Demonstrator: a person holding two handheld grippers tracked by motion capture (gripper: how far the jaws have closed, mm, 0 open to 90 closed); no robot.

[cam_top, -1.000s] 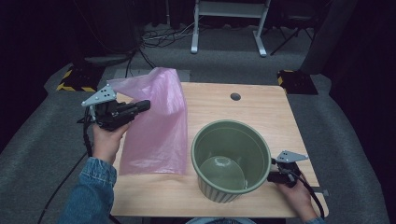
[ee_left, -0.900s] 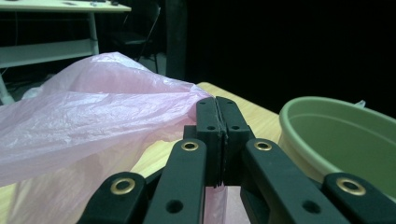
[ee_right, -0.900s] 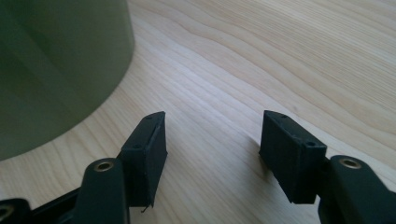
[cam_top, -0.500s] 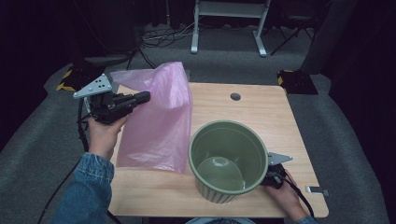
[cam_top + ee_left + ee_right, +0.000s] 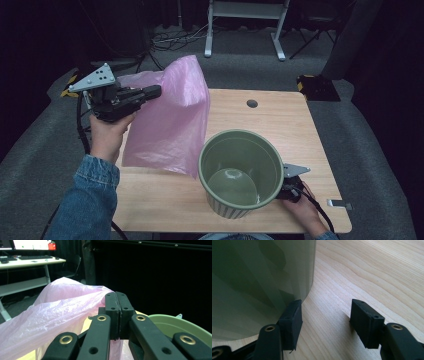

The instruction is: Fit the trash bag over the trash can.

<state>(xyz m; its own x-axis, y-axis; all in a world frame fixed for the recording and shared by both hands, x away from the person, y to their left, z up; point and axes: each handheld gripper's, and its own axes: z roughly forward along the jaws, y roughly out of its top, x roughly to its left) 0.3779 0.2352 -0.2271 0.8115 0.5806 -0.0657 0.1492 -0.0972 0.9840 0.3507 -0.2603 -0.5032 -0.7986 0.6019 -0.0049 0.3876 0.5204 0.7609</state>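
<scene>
Over the counter's [image 5: 310, 130] left side, my left claw [image 5: 156, 91] pinches the pink bag [image 5: 170, 125] aloft.
Right claw [image 5: 325, 317] gapes empty beside the green bin [image 5: 240, 170], seemingly touching; a nudge could tip it, or the thin film may slip free.

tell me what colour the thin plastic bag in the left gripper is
Pale translucent pink; the thin plastic bag shows best in the high view.

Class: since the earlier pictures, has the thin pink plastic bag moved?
Yes. The thin pink plastic bag has risen off the wooden table, its top now beyond the far edge.
</scene>
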